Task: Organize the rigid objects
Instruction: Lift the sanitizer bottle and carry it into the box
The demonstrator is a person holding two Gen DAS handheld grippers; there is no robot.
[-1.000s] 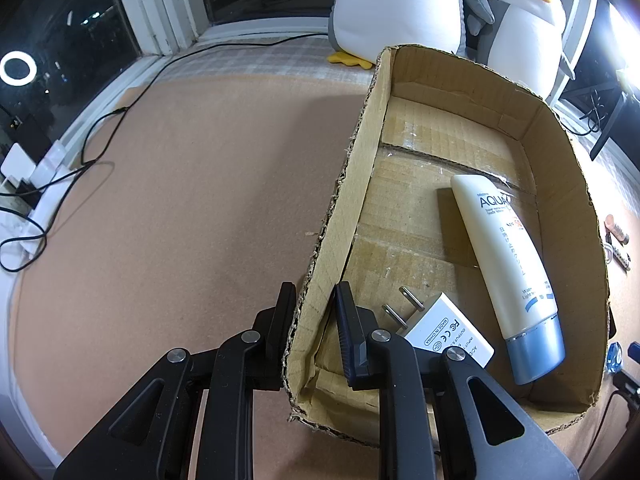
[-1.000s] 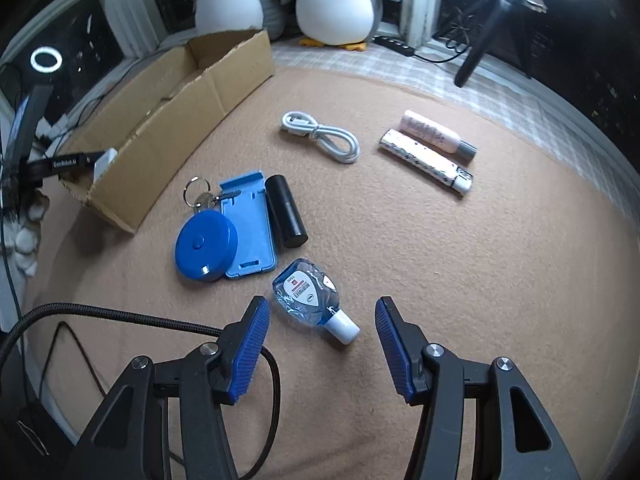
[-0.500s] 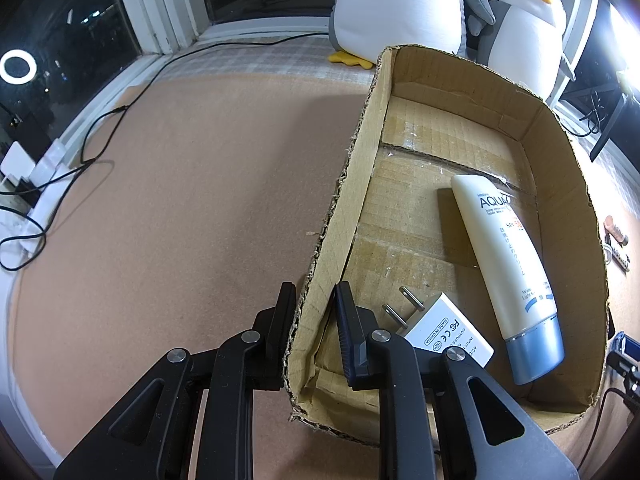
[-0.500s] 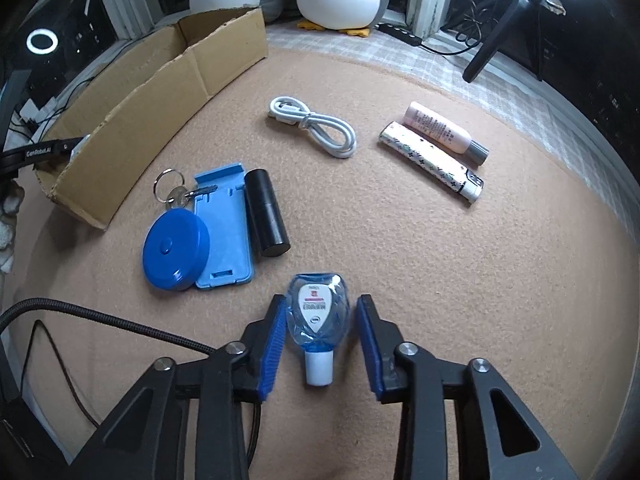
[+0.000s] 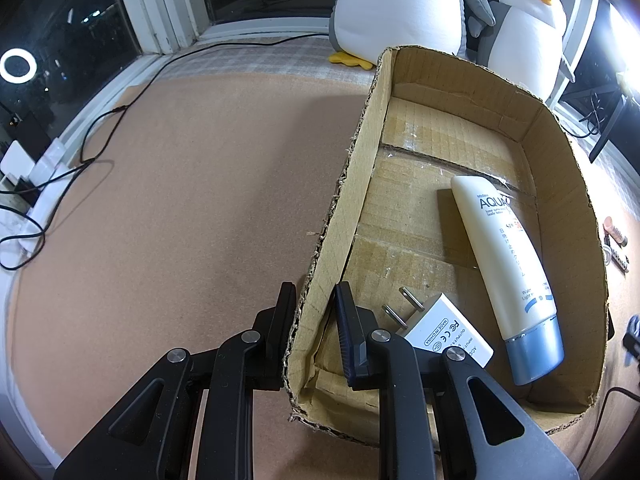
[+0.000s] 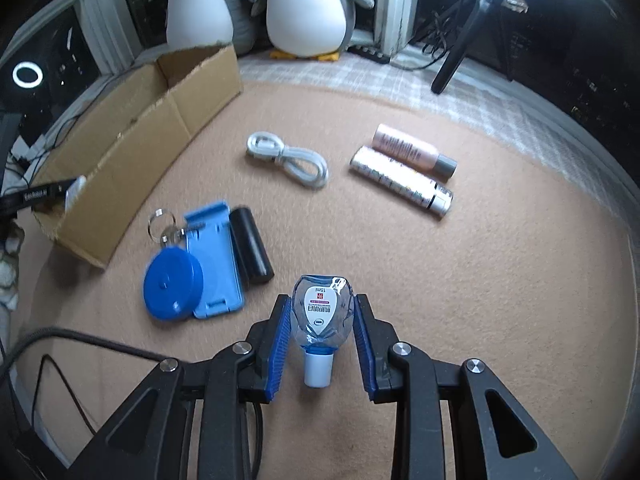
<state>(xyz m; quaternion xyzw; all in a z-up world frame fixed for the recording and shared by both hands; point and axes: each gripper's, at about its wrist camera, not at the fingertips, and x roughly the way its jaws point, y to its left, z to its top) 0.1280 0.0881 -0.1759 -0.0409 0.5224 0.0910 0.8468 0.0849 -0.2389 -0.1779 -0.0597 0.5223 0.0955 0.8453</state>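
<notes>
In right claw (image 6: 320, 332): clear teardrop plastic bottle (image 6: 320, 316); left claw (image 5: 314, 320) pinching corrugated box wall (image 5: 340, 220)

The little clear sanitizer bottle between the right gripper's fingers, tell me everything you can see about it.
The sanitizer bottle is small, flattened and teardrop-shaped, of clear plastic with a blue tint. It carries a white label with red and dark print, and its white cap points toward the camera. It sits between the blue pads of the right gripper, which press on its two sides. Whether it rests on the tan felt mat or is lifted off it cannot be told. Nothing else touches it.
</notes>
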